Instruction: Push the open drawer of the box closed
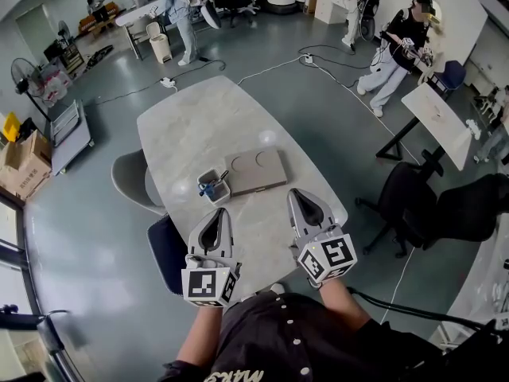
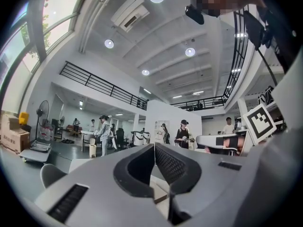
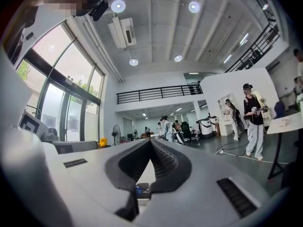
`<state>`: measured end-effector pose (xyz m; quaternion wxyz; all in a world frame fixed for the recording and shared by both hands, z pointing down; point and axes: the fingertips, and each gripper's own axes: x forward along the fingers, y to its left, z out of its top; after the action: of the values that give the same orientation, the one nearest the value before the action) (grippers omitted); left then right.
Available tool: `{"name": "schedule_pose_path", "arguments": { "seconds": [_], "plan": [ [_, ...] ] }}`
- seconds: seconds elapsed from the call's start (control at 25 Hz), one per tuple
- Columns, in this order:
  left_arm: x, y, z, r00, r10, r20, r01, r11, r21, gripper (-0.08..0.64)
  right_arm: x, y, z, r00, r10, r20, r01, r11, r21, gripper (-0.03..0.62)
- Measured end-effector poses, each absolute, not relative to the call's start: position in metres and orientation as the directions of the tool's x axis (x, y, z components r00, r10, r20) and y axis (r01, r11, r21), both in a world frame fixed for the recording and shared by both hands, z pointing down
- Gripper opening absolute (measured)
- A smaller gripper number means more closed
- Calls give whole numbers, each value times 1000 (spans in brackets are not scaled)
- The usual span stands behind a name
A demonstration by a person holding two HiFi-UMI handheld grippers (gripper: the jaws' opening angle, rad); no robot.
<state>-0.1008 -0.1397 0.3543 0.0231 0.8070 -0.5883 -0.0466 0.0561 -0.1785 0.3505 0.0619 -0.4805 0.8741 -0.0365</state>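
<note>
Though shirt print (image 1: 238, 375) blurs, left gripper (image 1: 216, 212), right gripper (image 1: 297, 192) (closed) face box (image 1: 256, 171).

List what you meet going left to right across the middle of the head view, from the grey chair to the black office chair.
grey chair → open drawer → box → right hand-held gripper → black office chair

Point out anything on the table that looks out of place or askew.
The drawer stands pulled out at the left end of the flat box, blue items showing inside. Nothing on the table looks spilled or damaged.
</note>
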Motion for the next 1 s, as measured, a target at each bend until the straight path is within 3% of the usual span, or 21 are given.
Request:
{"name": "schedule_pose_path", "arguments": {
  "seconds": [1.0],
  "plan": [
    [-107,-148,357,314,-948,-50,-942,-318,105,17,46,-183,355,-533,-844,-58,-837,536,-109,-3]
  ]
}}
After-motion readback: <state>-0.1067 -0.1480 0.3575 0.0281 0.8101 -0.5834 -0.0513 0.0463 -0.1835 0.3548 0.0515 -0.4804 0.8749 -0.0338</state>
